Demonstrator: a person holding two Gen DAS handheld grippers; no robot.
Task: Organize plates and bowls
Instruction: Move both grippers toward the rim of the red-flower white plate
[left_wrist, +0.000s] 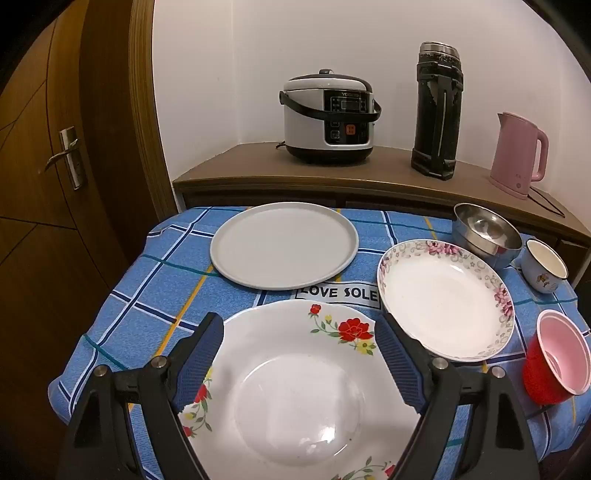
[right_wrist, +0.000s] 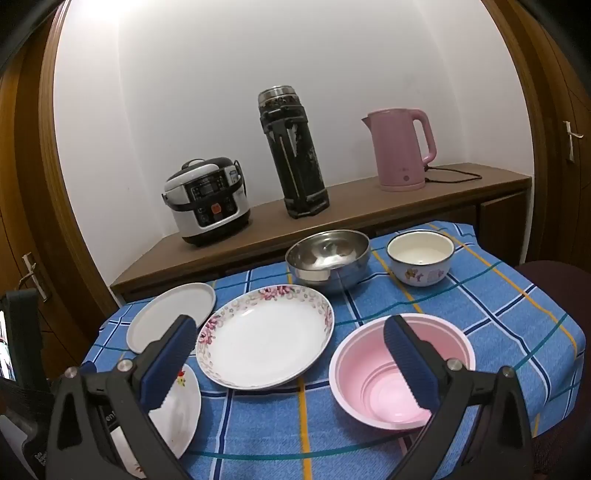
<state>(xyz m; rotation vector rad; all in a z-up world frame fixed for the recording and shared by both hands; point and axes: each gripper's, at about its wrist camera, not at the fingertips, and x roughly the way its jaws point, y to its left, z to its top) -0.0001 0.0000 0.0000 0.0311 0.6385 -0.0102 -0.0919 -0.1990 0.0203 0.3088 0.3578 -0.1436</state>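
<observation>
Plates: three, all flat on the tablecloth, face up.
Red-flower plate: white, red blooms on its rim; nearest the left camera, at the table's near edge.
Pink-flower plate: white, deep, pink floral rim; mid-table, just right of the red-flower plate.
Plain plate: grey-white, round, low raised rim; far left of the table.
Bowls: three, all upright, mouths up.
Steel bowl: shiny metal; at the far edge, behind the pink-flower plate.
Enamel bowl: small, white inside, pale blue outside with a cartoon print; right of the steel bowl, apart from it.
Pink bowl: pink inside, red outside, stepped walls; near right of the table.
Long axis: none, every piece is round.
Left gripper: fingers spread wide, holding nothing, above the red-flower plate.
Right gripper: fingers spread wide, holding nothing; its right finger shows over the pink bowl, contact unclear.
Tablecloth: blue check.
Shelf behind: one rice cooker, one black flask, one pink kettle.
Doors: wooden, on both sides.
</observation>
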